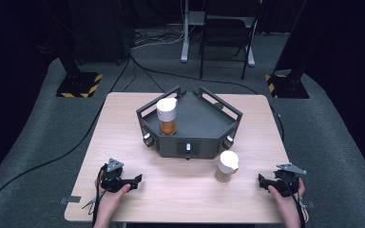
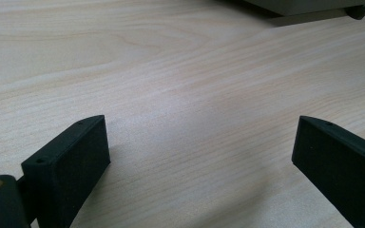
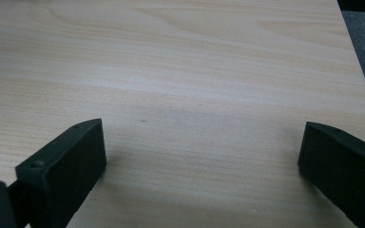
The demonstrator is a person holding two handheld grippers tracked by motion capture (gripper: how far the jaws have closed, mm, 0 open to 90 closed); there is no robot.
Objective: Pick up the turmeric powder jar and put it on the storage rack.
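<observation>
plainly the move ahead turns on the white-capped jar (image 1: 227,166) standing on the bare table (image 1: 180,190) just in front of the dark tray (image 1: 190,124), because it sits well off centre between the two tools. seen from the right gripper (image 1: 265,181), the jar is near, off toward the person's left and a little farther up the table; seen from the left gripper (image 1: 134,181), it lies well apart across open wood, toward the person's right and likewise a little farther up the table. by my reading the right hand is the nearer one and would need only a short sideways reach. the jar stands upright, its long axis vertical, cap on top and pale tan contents below, so a level approach with the jaws either side of its body looks the natural way in. a second jar (image 1: 167,116), with orange contents and a white cap, stands upright inside the tray at its left half, beyond both tools and closer to the left gripper's side. in the left gripper view (image 2: 199,142) the two black jaws stand wide apart with nothing but wood grain between them; the right gripper view (image 3: 202,145) shows the same, jaws spread wide and empty over the table. both tools rest low near the table's near edge, neither touching a jar.
</observation>
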